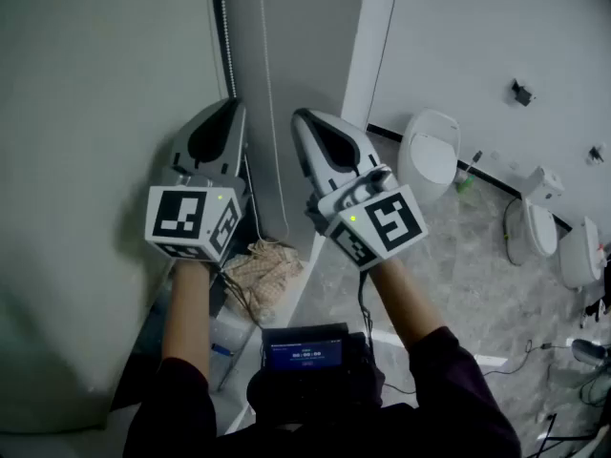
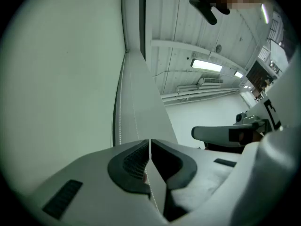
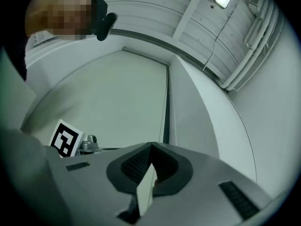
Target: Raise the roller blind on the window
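Observation:
The pale roller blind [image 1: 95, 160] hangs lowered at the left and fills much of both gripper views [image 2: 61, 79] [image 3: 108, 102]. Its bead chain [image 1: 228, 36] drops along the blind's right edge, with a second strand [image 1: 267, 113] beside it. My left gripper [image 1: 232, 103] points up at the chain and is shut on it; a strand of the chain [image 2: 153, 195] runs down through the closed jaws [image 2: 149, 140]. My right gripper [image 1: 298, 113] is raised just to the right, shut with nothing between its pads [image 3: 151, 145]; the chain [image 3: 165, 112] runs up ahead of it.
A white wall post [image 1: 368, 46] stands right of the window. Below at the right, white toilets [image 1: 430, 156] [image 1: 530, 227] sit on the marbled floor. A bundle of netting [image 1: 263, 270] lies by the wall under my hands. A small screen [image 1: 305, 354] rides on the person's chest.

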The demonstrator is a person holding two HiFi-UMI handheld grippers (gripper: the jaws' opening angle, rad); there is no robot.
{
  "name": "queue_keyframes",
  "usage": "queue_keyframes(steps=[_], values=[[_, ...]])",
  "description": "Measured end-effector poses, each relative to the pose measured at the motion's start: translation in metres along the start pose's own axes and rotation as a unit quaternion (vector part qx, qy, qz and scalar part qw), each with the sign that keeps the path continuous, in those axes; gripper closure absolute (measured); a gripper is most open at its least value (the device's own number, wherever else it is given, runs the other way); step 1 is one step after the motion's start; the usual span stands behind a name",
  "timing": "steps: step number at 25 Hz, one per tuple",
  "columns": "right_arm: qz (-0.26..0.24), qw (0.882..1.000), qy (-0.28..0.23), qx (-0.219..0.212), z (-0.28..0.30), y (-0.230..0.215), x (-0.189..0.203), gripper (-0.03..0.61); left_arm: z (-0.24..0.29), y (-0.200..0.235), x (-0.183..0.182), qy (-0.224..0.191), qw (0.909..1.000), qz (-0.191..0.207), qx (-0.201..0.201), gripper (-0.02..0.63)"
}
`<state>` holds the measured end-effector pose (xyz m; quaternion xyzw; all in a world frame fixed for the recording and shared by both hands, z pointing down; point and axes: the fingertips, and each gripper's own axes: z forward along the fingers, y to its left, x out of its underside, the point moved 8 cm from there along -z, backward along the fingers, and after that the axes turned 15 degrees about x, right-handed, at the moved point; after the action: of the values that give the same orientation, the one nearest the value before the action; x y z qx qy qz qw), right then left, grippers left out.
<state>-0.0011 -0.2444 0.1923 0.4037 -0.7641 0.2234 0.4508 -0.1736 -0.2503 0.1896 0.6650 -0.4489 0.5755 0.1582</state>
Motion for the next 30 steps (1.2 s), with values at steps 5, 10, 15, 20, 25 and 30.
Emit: queue_keyframes(steps=[5, 10, 15, 20, 25, 30], values=[[0.019, 1.000, 0.010, 0.015, -0.042, -0.011, 0.030, 0.571, 0.001, -0.010, 0.040, 0.034, 0.9992, -0.014, -0.012, 0.595], [0.046, 0.998, 0.025, 0.027, -0.064, -0.033, 0.044, 0.571, 0.017, -0.005, 0.053, 0.064, 0.9954, -0.066, -0.027, 0.594], [0.056, 0.997, 0.037, 0.037, -0.058, -0.034, 0.058, 0.571, 0.047, 0.025, 0.061, 0.072, 0.9943, -0.075, -0.023, 0.552], [0.079, 0.995, 0.034, 0.043, -0.046, -0.036, 0.046, 0.569, 0.083, 0.053, 0.064, 0.082, 0.9909, -0.104, -0.023, 0.491], [0.041, 0.997, 0.041, 0.058, -0.021, -0.025, 0.031, 0.569, 0.086, 0.075, 0.065, 0.060, 0.9887, -0.136, -0.019, 0.492], [0.013, 0.996, 0.060, 0.058, 0.008, -0.025, 0.027, 0.569, 0.097, 0.081, 0.083, 0.062, 0.9884, -0.139, 0.001, 0.590]])
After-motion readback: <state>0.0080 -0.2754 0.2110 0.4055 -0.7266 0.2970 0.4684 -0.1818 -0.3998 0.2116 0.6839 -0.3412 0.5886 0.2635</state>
